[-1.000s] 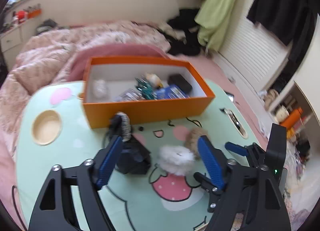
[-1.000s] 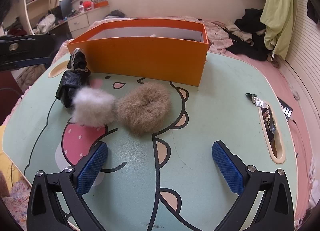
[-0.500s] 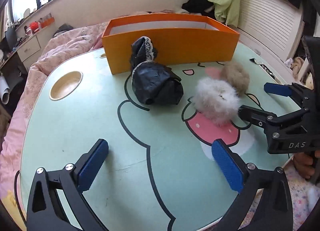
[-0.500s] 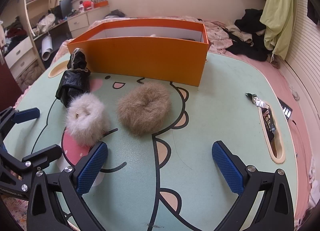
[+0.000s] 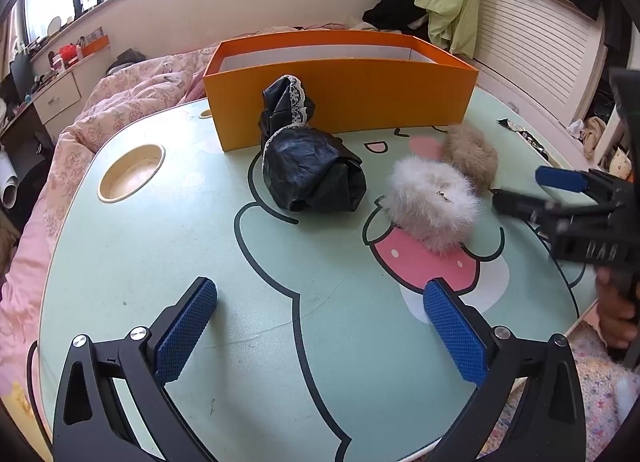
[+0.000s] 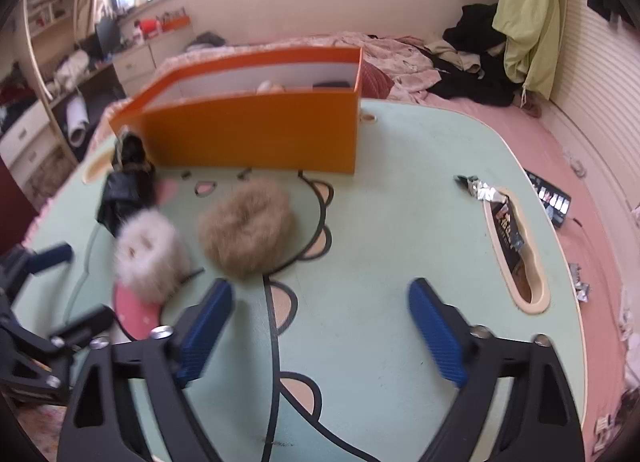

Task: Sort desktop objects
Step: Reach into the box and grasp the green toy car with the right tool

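Fluffily, a white fur ring (image 5: 434, 204) lies at two o'clock from the wide-open, empty left gripper (image 5: 320, 322); the right gripper (image 6: 320, 328) is closing on nothing.

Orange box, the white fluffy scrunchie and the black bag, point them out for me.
orange box (image 5: 360, 90), left wrist view, front wall.
white fluffy scrunchie (image 5: 434, 202), left wrist view, top of its fur.
black bag (image 5: 312, 172), left wrist view, crumpled body.

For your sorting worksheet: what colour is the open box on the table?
Orange outside, white inside; the box shows best in the left wrist view.
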`<action>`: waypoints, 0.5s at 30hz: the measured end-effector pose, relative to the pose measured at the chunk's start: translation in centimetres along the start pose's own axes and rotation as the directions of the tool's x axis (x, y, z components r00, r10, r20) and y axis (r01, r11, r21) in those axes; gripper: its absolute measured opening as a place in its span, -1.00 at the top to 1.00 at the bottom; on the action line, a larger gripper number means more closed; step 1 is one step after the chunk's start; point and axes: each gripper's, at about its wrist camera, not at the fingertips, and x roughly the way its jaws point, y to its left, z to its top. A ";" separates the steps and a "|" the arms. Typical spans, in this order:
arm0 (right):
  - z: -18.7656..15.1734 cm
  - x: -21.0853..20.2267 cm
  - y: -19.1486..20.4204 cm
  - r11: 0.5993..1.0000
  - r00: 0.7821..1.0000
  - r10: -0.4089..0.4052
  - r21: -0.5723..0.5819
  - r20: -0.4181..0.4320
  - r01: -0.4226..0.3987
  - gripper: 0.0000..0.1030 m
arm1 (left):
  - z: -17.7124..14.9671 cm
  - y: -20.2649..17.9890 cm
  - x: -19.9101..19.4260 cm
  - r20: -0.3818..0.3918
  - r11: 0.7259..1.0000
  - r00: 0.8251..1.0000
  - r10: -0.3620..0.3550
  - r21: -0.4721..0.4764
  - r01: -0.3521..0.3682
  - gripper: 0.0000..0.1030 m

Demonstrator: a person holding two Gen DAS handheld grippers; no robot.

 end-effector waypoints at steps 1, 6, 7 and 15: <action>1.0 -0.5 -0.2 1.000 1.000 0.013 0.010 0.012 -0.013 -0.54 | 0.0 0.0 0.0 0.000 1.000 1.000 0.000 0.000 0.000 -0.99; 8.2 -1.1 1.3 0.996 0.996 0.089 -0.023 0.022 -0.088 -0.12 | 0.0 -0.2 -0.1 0.003 1.000 1.000 0.001 0.001 -0.001 -0.99; 10.4 0.1 2.0 0.992 0.992 0.126 -0.023 -0.017 -0.127 -0.05 | -0.1 -0.2 -0.1 0.003 1.000 1.000 0.001 0.001 -0.001 -0.99; 18.1 10.6 5.1 0.993 0.965 0.116 0.030 -0.236 -0.112 0.43 | 0.0 -0.3 -0.2 0.005 1.000 1.000 -0.001 0.001 0.001 -0.99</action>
